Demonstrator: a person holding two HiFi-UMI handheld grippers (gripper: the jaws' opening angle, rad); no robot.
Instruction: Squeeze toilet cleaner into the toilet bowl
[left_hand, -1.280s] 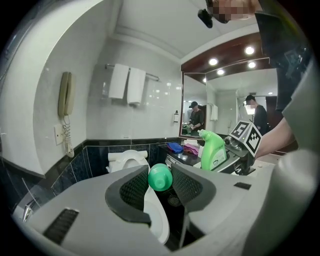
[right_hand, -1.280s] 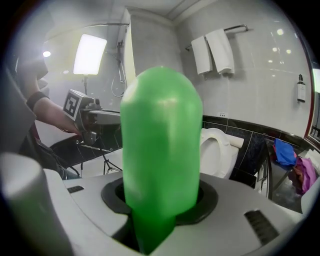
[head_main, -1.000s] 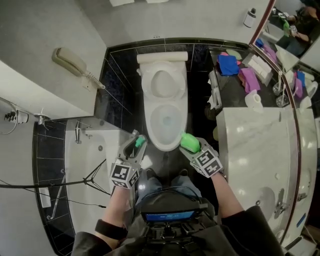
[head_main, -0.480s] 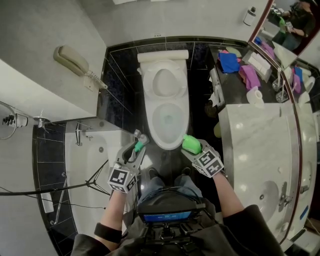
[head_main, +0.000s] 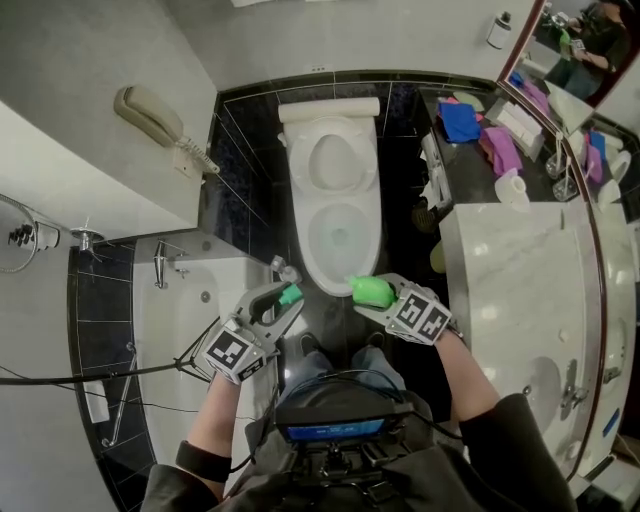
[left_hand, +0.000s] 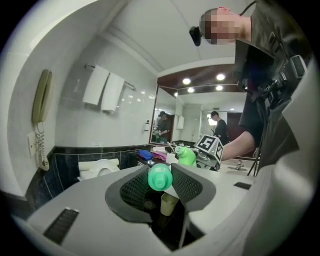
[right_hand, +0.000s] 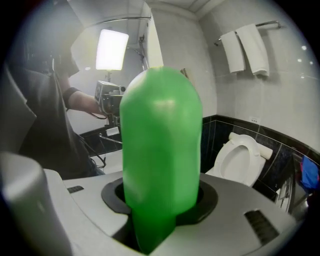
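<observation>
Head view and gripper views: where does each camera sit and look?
Head view: on the head, steeply down at the white porcelain toilet; both forearms show.
Left gripper view: on the left gripper, past its small green cap towards the mirror; torso shows.
Right gripper view: on the right gripper, behind its green plastic bottle; left arm shows.
Shared: all see the toilet.

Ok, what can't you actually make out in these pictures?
- Opening of the green bottle: the right gripper view shows only its side, and it is too small in the other two views.
- Any liquid in the toilet bowl: too small in the head view, and neither gripper view looks inside.
- Items on the dark shelf: head view, too small to name.
</observation>
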